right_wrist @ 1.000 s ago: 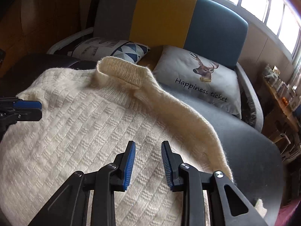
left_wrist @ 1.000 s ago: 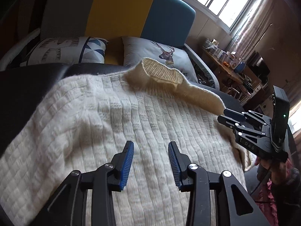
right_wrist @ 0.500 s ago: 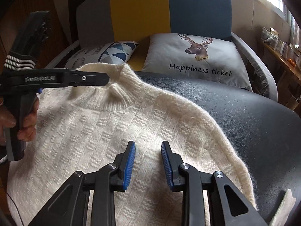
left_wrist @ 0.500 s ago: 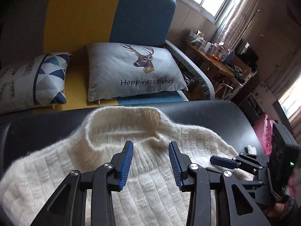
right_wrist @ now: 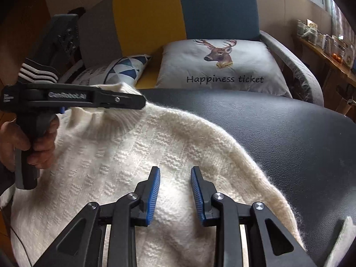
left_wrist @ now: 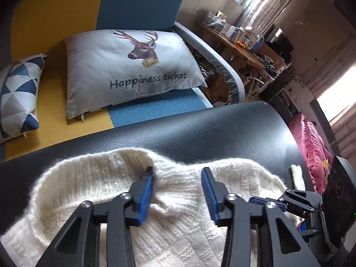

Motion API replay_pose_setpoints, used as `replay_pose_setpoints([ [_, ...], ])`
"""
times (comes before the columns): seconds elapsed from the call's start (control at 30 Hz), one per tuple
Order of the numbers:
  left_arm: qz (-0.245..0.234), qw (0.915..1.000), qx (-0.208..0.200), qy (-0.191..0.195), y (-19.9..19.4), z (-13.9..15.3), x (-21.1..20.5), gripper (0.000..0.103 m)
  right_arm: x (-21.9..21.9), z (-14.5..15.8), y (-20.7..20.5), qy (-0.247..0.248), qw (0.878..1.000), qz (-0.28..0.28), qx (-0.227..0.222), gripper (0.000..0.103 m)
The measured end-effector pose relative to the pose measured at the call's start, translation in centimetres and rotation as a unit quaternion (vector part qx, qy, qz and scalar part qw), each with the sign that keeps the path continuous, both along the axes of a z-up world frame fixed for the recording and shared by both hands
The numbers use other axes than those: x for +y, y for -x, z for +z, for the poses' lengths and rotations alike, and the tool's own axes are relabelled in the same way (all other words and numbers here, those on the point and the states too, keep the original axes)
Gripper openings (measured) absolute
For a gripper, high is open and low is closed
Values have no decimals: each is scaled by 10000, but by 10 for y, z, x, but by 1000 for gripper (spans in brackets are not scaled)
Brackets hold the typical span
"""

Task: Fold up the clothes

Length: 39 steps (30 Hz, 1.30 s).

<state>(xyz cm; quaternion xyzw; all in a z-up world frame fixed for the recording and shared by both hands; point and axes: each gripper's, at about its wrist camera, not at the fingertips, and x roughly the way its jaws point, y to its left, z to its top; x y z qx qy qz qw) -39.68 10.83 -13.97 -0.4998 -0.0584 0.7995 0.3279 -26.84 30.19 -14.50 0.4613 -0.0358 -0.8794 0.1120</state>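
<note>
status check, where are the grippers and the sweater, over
Left gripper at the collar, jaws just closing, knit between the pads. Right gripper open over the sweater body, holding nothing. Sweater unfolded on the black table. Nothing in the way.

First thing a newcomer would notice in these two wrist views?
The fluffy cream sweater spread over the black padded surface. The left gripper sits at its ribbed collar, jaws just closing with knit between them. Behind, a grey deer cushion reading "Happiness ticket" lies on the yellow-and-blue sofa.

Tricolour sofa point(right_wrist: 184, 11), deer cushion point(left_wrist: 131, 71), cluttered wooden shelf point(left_wrist: 240, 46), bright curtained window point(left_wrist: 340, 95)
</note>
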Motion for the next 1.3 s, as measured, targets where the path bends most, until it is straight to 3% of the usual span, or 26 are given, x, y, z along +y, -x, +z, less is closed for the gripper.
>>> replay_pose_setpoints([
  [0.07, -82, 9999, 50, -71, 0, 5, 4, 12, 4, -3, 0, 115, 9999, -100, 27, 29],
  [0.2, -7, 9996, 229, -158, 8, 15, 9, 12, 5, -6, -3, 139, 9996, -194, 129, 29],
  [0.37, 20, 9985, 290, 463, 21, -5, 26, 9, 5, -9, -8, 180, 9992, -273, 235, 29],
  [0.6, 359, 9983, 334, 315, 9, 2, 11, 9, 8, -10, -9, 307, 9987, -291, 268, 29],
  [0.73, 900, 9940, 614, -42, -25, 26, -32, 21, 8, -9, -8, 317, 9988, -303, 234, 29],
  [0.8, 1157, 9899, 814, -115, -52, 32, -58, 43, 5, -3, -6, 253, 9990, -356, 134, 29],
  [0.87, 1399, 9852, 987, 85, -80, 29, -82, 47, -4, 10, -3, 861, 9960, -129, 189, 32],
  [0.93, 1568, 9817, 1029, 339, -100, 21, -102, 47, -21, 23, 5, 1655, 9857, 272, 140, 32],
  [1.03, 1783, 9780, 958, 513, -119, 7, -128, 47, -62, 29, 31, 2359, 9687, 756, -152, 33],
  [1.13, 1937, 9777, 750, 308, -122, -4, -145, 47, -101, 24, 59, 2583, 9604, 868, -585, 34],
  [1.3, 1950, 9785, 673, -23, -123, -11, -154, 47, -129, 1, 105, 2980, 9453, 576, -1193, 35],
])
